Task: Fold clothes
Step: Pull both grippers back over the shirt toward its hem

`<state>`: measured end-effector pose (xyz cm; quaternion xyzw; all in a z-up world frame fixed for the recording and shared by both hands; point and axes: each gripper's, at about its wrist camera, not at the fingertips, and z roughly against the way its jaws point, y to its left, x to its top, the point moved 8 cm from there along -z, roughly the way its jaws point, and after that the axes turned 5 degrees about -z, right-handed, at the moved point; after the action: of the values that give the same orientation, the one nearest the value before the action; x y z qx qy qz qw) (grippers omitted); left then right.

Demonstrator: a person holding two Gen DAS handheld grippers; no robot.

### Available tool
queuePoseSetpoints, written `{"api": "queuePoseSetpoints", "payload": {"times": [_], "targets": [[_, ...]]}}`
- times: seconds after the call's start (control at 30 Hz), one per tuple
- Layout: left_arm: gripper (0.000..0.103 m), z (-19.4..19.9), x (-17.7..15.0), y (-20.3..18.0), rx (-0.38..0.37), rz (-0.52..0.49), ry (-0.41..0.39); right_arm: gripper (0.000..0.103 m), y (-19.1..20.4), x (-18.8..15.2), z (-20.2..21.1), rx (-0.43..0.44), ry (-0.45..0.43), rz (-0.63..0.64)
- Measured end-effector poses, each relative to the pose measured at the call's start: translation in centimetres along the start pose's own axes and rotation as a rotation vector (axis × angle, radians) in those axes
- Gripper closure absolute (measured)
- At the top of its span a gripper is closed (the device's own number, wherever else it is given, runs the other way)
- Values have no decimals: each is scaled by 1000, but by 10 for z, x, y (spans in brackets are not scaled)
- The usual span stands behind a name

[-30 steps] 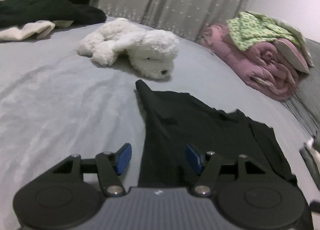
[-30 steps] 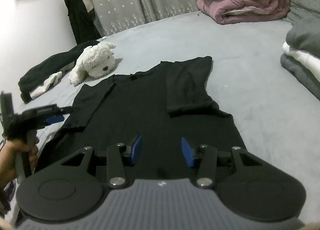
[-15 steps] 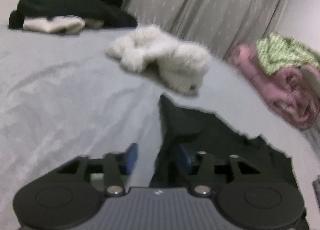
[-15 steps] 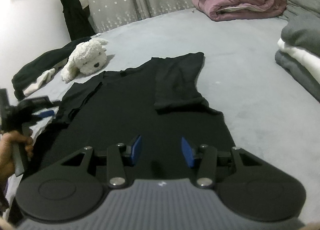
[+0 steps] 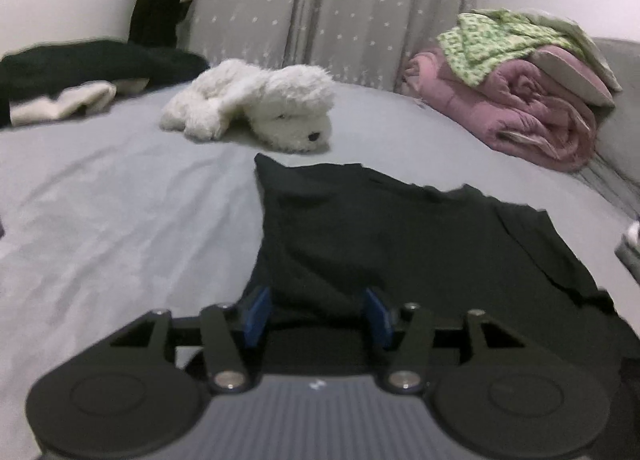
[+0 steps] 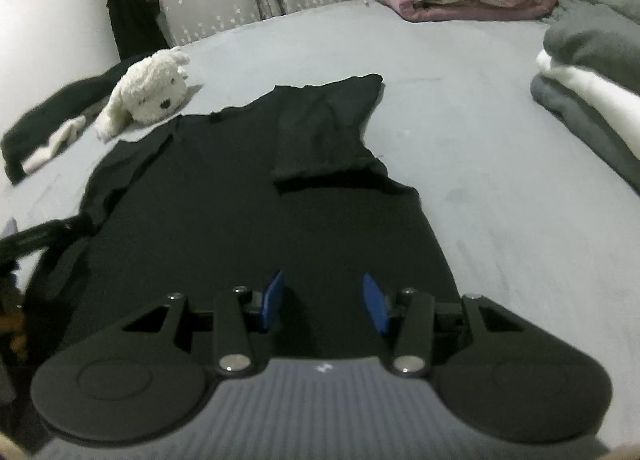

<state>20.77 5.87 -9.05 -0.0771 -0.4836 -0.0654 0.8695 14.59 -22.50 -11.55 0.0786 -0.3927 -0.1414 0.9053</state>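
Across a grey bed [image 6: 500,187] lies a black T-shirt [image 6: 240,195], spread flat with its collar toward the far end. Its right sleeve [image 6: 324,131] is folded inward over the chest. The left sleeve is harder to read: black on black, it shows only as a rumpled ridge along the shirt's left edge.

From the right wrist camera, the right tongs [image 6: 322,302] hang over the lower middle of the shirt, blue pads spread wide with nothing between them. The shirt's bottom hem is hidden beneath the tool's body. At the far left edge of this view, a dark, blurred shape reaches the shirt's left side; it is too indistinct to name with certainty.

From the left wrist camera, the left tongs [image 5: 316,314] sit low at the shirt's left edge, blue pads also wide apart. Black cloth bulges up between them, but whether either pad touches it cannot be told. The shirt's near portion is cut off behind the tool.

Beyond the collar, a white plush dog [image 5: 260,105] lies on its side, close to the shirt's shoulder but apart from it. Farther left sits a heap of dark and cream clothing [image 5: 72,75]. A rolled pink quilt [image 5: 532,111] topped by green patterned fabric [image 5: 504,39] rests at the far right. Folded grey and white garments [image 6: 592,99] are cut off at the right frame edge. Dotted grey curtains [image 5: 340,7] hang behind.
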Motion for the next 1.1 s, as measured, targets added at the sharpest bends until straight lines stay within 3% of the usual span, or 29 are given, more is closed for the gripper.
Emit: {"api": "queuePoseSetpoints", "payload": {"times": [0.17, 0.53, 0.83, 1.1], "targets": [[40, 27, -21, -18, -22, -2, 10, 48, 10, -12, 13, -17, -2, 61], [35, 96, -71, -60, -134, -142, 94, 43, 19, -52, 49, -62, 17, 235], [32, 143, -83, -66, -233, -160, 174, 41, 4, -71, 93, -88, 20, 163], [25, 158, -90, -54, -235, -121, 104, 39, -18, -98, 106, -138, 23, 117]]}}
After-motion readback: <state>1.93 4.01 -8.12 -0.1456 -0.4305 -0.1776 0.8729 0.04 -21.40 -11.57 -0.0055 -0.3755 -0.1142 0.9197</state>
